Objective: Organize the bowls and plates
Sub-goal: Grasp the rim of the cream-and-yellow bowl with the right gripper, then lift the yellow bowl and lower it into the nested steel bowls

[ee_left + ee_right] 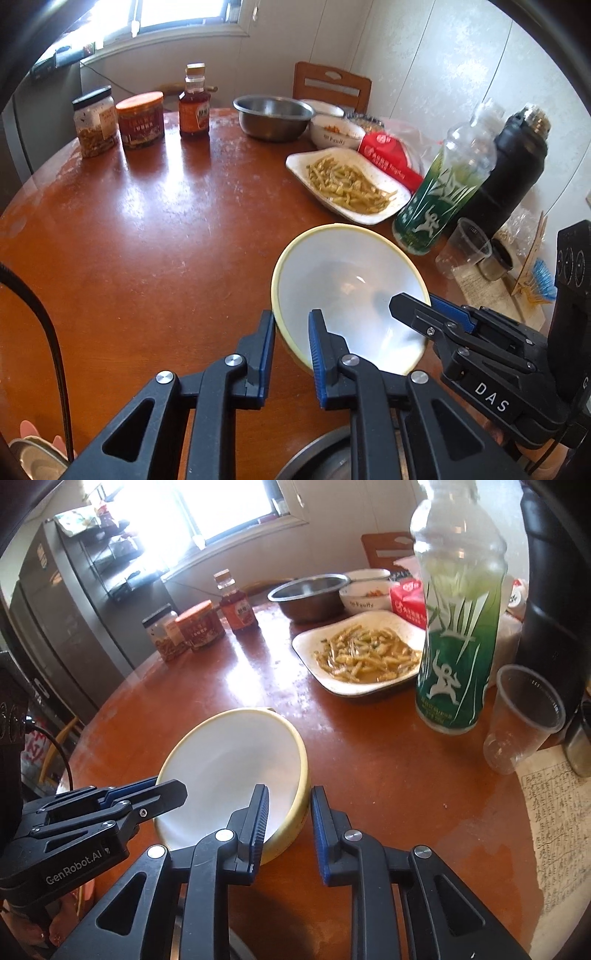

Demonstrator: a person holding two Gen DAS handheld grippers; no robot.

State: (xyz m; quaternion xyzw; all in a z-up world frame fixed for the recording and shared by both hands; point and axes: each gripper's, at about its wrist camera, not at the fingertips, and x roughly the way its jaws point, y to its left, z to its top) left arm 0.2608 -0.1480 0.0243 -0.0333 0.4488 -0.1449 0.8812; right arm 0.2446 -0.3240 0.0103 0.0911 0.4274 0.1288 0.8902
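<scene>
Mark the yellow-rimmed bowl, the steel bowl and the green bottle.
yellow-rimmed bowl (347, 295): left wrist view, white inner wall.
steel bowl (273, 116): left wrist view, inside near the front rim.
green bottle (452, 657): right wrist view, green label.

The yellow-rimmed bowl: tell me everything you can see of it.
The bowl is round, white inside with a pale yellow rim and outside, glossy and seemingly empty. It is tilted near the edge of the brown table. The left gripper and right gripper each straddle its rim on opposite sides, one finger inside, one outside.
</scene>
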